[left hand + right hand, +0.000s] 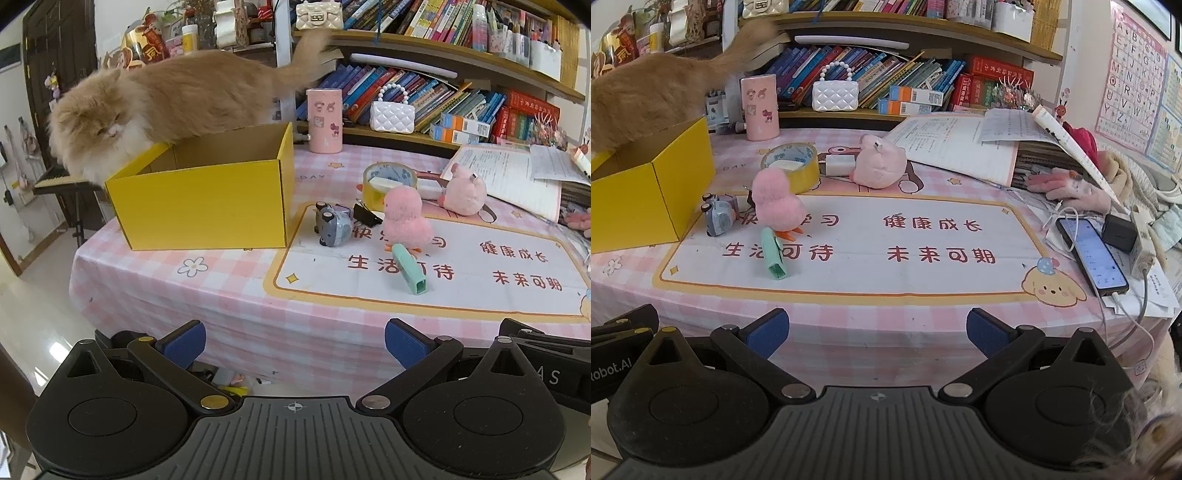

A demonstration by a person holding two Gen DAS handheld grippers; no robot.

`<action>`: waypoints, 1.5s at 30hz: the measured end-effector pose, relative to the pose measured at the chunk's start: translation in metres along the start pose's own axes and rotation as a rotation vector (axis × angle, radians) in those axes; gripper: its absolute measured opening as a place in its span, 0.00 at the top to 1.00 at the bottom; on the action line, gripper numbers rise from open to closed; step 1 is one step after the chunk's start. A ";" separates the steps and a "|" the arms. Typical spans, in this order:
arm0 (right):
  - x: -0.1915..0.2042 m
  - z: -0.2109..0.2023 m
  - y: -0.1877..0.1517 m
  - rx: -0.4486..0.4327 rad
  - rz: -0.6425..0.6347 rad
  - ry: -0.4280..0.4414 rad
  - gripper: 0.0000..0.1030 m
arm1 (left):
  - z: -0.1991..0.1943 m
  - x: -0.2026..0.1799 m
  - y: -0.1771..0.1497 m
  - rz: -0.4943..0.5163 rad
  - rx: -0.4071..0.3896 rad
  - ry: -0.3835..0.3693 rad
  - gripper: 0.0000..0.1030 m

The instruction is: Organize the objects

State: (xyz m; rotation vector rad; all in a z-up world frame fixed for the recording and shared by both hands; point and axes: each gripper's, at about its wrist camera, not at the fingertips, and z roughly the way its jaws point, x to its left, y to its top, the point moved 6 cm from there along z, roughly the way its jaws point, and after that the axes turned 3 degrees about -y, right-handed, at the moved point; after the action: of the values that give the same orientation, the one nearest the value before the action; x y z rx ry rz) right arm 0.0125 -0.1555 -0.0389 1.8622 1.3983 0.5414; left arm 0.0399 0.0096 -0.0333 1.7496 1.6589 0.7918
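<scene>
Yellow box (207,205) open-topped — both tongs empty, spread.

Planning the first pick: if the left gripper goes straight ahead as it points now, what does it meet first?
Likely the tablecloth edge, then bare cloth; the yellow box lies left, the toy car right. Depth unclear.

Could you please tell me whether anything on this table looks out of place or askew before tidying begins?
Yes. A fluffy orange cat is leaning over the far rim of the open yellow cardboard box, crowding its opening. Also, the small grey toy car lies tipped on its side beside the box. Both claws, left and right, are open and empty.
</scene>
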 end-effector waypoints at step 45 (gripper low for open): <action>0.012 -0.003 -0.004 0.006 -0.005 -0.040 0.00 | 0.007 0.011 -0.003 0.005 0.017 -0.067 0.00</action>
State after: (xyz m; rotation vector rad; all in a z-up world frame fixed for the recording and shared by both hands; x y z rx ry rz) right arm 0.0116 -0.1428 -0.0405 1.8636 1.3794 0.4956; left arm 0.0434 0.0207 -0.0400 1.7733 1.6222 0.7155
